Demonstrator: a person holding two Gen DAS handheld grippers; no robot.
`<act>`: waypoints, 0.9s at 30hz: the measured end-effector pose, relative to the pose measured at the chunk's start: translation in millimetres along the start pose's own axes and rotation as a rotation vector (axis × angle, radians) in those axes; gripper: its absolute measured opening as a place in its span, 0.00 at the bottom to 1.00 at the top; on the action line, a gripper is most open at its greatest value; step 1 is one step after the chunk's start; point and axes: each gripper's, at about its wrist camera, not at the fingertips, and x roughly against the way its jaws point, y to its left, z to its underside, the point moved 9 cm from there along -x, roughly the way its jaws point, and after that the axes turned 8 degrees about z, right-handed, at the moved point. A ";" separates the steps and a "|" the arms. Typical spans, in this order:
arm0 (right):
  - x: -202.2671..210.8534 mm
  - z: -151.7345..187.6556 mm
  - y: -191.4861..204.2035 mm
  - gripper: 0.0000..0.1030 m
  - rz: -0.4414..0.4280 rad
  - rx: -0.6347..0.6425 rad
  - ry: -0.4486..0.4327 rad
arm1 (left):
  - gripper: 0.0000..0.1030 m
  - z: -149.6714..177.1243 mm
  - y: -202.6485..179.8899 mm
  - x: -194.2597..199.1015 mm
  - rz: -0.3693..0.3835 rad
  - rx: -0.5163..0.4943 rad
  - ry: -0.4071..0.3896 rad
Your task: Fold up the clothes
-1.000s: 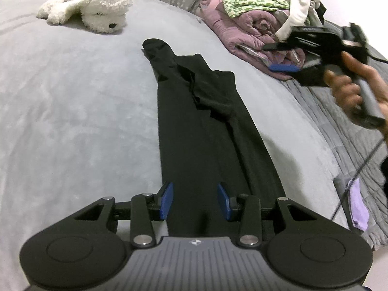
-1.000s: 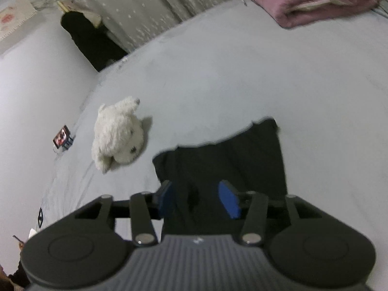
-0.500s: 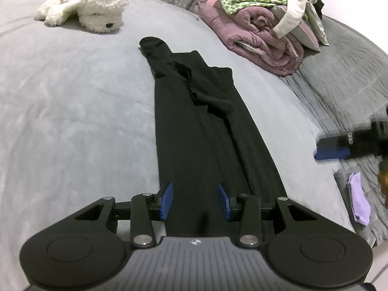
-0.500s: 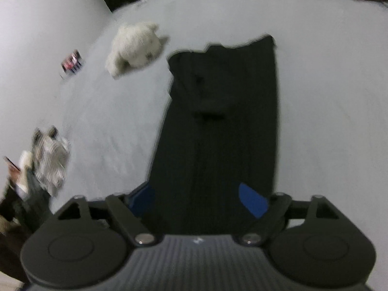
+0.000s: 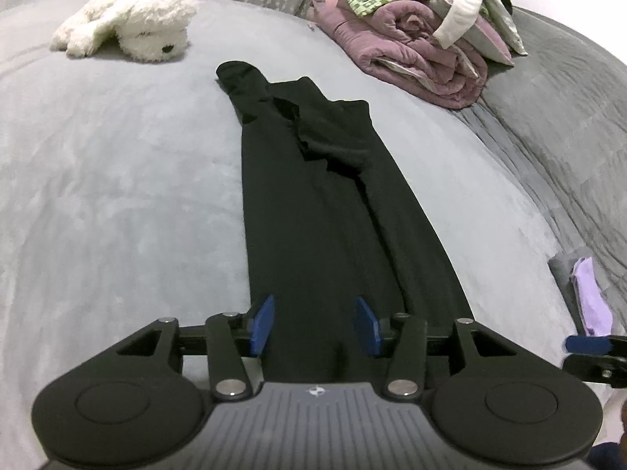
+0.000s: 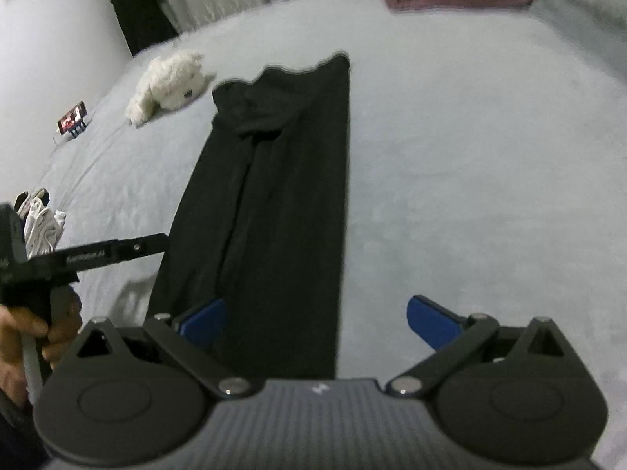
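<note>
Left hand-held gripper (image 5: 315, 325) over near end of black trousers (image 5: 313, 203), blue pads parted moderately, nothing between them. Right hand-held gripper (image 6: 315, 319) spread wide, straddling trousers' right edge at same end, empty. Trousers lie lengthwise on grey bed (image 5: 117, 196), folded into long strip, rumpled at far end. Beyond that end, left: white plush dog (image 5: 129, 19). Beyond, right: heap of clothes (image 5: 423, 27)

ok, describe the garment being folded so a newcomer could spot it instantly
On the grey bed, look to the middle, ahead of both grippers. The black pants lie flat in one long strip, running toward the white plush dog. It is the only dark, laid-out garment; the other clothes are heaped.
</note>
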 end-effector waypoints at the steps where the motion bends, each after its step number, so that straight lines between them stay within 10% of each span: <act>1: 6.9 1.7 -1.0 1.00 0.016 0.015 -0.050 | 0.44 0.7 -1.7 0.1 0.000 -0.005 0.000; 7: 5.5 9.6 3.9 0.97 0.102 0.023 -0.242 | 0.44 9.9 -8.8 2.5 -0.007 -0.026 -0.001; 12: -17.6 19.8 30.9 0.35 0.014 0.068 -0.225 | 0.44 16.7 -18.3 3.9 0.000 -0.046 -0.009; 14: -28.0 23.7 37.9 0.25 -0.007 0.087 -0.207 | 0.44 20.8 -24.2 3.3 0.011 -0.061 -0.010; 27: -34.0 75.4 45.4 0.28 -0.075 0.248 -0.145 | 0.44 62.4 -64.7 -18.3 0.025 -0.257 0.069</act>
